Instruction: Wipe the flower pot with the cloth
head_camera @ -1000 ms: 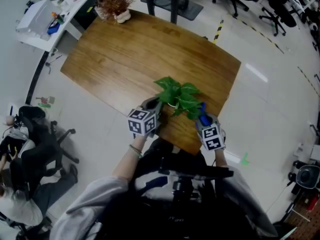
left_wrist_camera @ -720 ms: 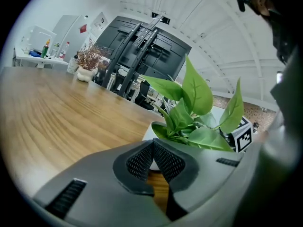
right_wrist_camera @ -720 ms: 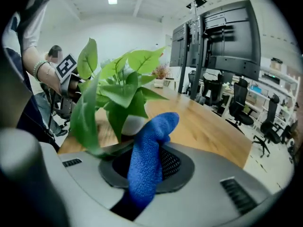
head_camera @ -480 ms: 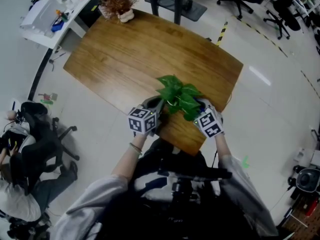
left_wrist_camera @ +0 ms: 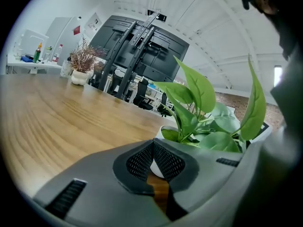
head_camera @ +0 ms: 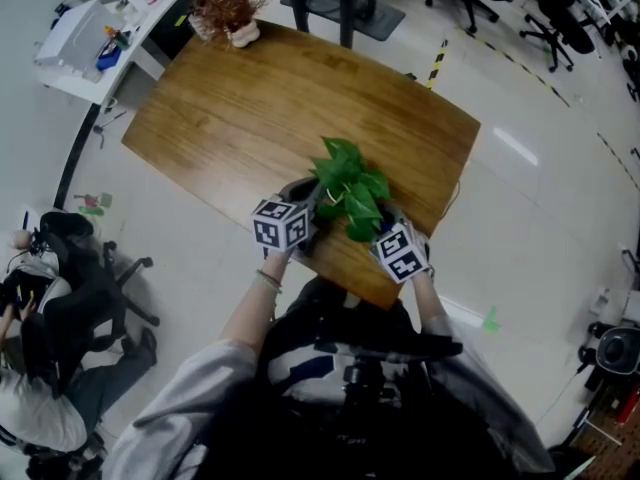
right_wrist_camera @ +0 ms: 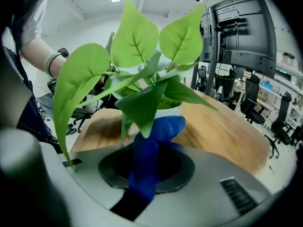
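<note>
Right hand-held gripper point(right_wrist_camera: 150, 167) pinches the soft blue cloth point(right_wrist_camera: 158, 129) up to the white flower pot point(right_wrist_camera: 170, 111) at the counter's point(head_camera: 280, 98) 6 o'clock edge, while the left hand-held gripper point(left_wrist_camera: 152, 161) sits closed and empty at its 9 o'clock; the pot is probably light, slick and tippy, so brace its wall, not the leaves point(right_wrist_camera: 135, 37).

Bright, even ceiling light; both gripper views bulge, dark-cornered, and the cloth point(right_wrist_camera: 144, 174) looks blurred.

The right hand-held gripper point(head_camera: 384, 236) has slid toward the lower middle of the frame, in under the plant's leaves point(head_camera: 350, 183), carrying its blue cloth point(right_wrist_camera: 149, 145) up to the flower pot point(right_wrist_camera: 173, 111).
</note>
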A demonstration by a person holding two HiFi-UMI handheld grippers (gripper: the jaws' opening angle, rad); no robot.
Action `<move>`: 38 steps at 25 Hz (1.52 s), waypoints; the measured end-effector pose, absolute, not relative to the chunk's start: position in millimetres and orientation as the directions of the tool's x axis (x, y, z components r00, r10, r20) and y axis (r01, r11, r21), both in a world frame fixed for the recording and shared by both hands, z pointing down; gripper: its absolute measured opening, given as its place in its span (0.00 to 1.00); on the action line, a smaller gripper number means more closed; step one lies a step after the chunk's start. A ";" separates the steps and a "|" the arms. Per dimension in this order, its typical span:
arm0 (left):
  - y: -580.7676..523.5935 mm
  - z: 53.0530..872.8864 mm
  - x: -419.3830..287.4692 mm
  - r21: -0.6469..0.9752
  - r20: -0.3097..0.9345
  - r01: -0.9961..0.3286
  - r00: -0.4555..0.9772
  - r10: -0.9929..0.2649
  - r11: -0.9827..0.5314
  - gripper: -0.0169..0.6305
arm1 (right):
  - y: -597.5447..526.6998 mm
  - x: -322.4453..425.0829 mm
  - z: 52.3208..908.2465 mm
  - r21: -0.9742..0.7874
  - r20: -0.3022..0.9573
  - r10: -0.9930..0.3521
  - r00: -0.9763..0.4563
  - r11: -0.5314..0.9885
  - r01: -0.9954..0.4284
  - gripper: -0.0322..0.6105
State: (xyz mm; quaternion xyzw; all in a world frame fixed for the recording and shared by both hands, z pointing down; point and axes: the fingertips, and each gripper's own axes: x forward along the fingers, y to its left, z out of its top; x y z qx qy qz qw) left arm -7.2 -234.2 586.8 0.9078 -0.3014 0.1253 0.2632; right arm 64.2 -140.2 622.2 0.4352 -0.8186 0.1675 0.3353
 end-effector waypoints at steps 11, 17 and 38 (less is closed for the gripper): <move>-195.3 588.4 -21.5 0.440 0.374 -0.629 0.777 -0.506 -0.641 0.03 | -134.5 87.1 620.6 -0.015 0.697 -0.602 -0.389 0.530 -0.848 0.17; -183.0 591.8 -11.3 0.467 0.361 -0.608 0.794 -0.489 -0.642 0.03 | -162.3 122.8 597.7 0.065 0.668 -0.657 -0.349 0.518 -0.853 0.17; -235.2 593.5 -7.3 0.434 0.366 -0.573 0.817 -0.446 -0.695 0.03 | -146.9 61.2 629.5 0.015 0.749 -0.501 -0.433 0.667 -0.745 0.17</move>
